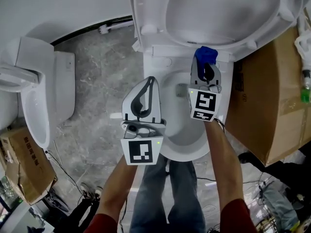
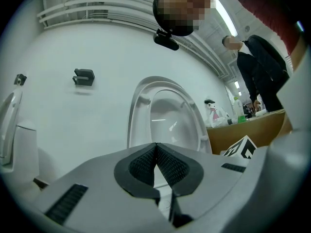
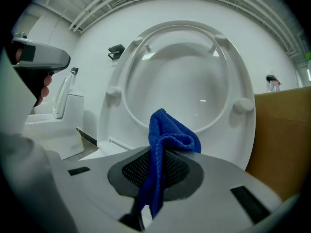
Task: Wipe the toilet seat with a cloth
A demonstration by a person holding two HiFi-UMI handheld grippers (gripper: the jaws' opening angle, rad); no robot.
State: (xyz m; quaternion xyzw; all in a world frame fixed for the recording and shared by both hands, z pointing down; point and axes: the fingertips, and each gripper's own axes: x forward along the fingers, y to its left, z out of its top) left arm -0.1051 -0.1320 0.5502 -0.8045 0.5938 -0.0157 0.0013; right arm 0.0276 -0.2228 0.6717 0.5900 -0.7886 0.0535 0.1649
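Note:
A white toilet (image 1: 181, 144) stands in the middle of the head view, its seat and lid (image 1: 218, 13) tipped up against the wall. The ring with round bumpers (image 3: 241, 105) fills the right gripper view. My right gripper (image 1: 206, 66) is shut on a blue cloth (image 1: 206, 54), which sticks up past the jaw tips (image 3: 163, 130); it hovers over the bowl's back right rim, just below the raised seat. My left gripper (image 1: 149, 84) is shut with nothing between its pads (image 2: 141, 166), above the bowl's left rim. It faces the raised seat (image 2: 165, 110).
A second toilet (image 1: 43, 96) stands on the left. A large cardboard box (image 1: 272, 96) is close on the right, with a green bottle (image 1: 304, 93) on it. A smaller box (image 1: 24, 164) and cables lie at bottom left. Another person (image 2: 262, 76) stands beyond the box.

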